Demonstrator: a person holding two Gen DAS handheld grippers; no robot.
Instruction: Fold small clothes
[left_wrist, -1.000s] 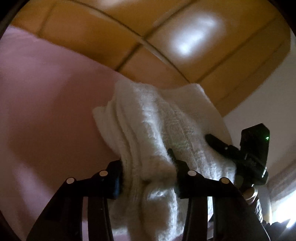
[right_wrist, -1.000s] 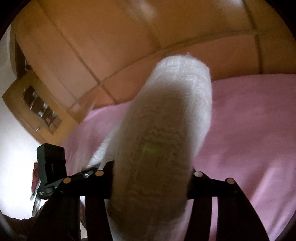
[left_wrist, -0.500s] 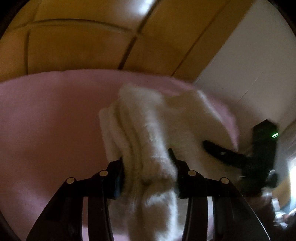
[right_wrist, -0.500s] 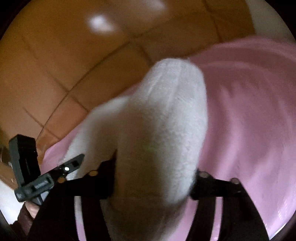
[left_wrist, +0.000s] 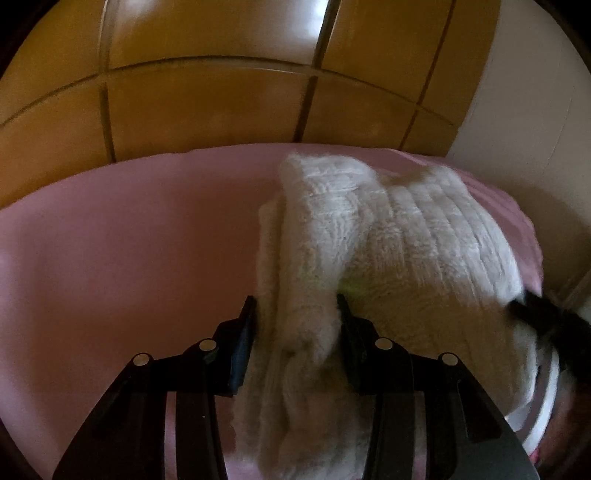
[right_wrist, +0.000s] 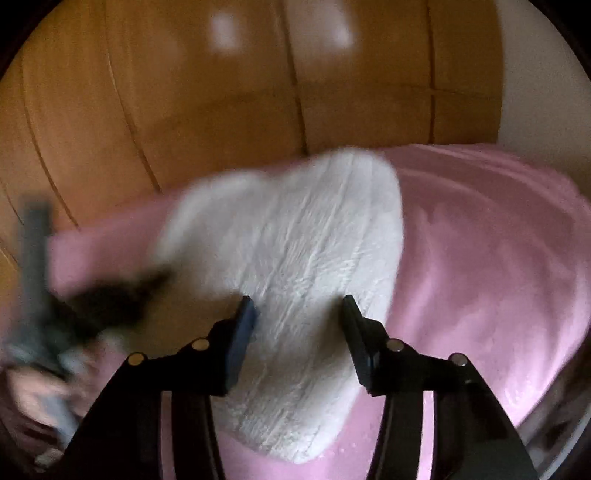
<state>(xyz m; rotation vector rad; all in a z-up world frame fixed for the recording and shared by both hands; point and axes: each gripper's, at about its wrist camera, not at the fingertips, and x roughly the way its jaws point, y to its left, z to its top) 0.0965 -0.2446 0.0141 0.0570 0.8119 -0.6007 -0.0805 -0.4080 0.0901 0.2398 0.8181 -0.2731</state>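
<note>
White knit garment (left_wrist: 388, 236) lies folded on the pink bed (left_wrist: 129, 240) near its far edge. Left gripper (left_wrist: 295, 325) pinches a bunched fold. Right gripper (right_wrist: 299, 314), jaws just closing, straddles the cloth without pressing. Next: release, flatten.

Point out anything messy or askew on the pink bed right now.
Nothing is spilled or damaged. The white knit garment lies bunched, one thick fold pinched up by the left gripper. The right gripper straddles it, pads clear. The pink sheet is slightly rippled.
</note>
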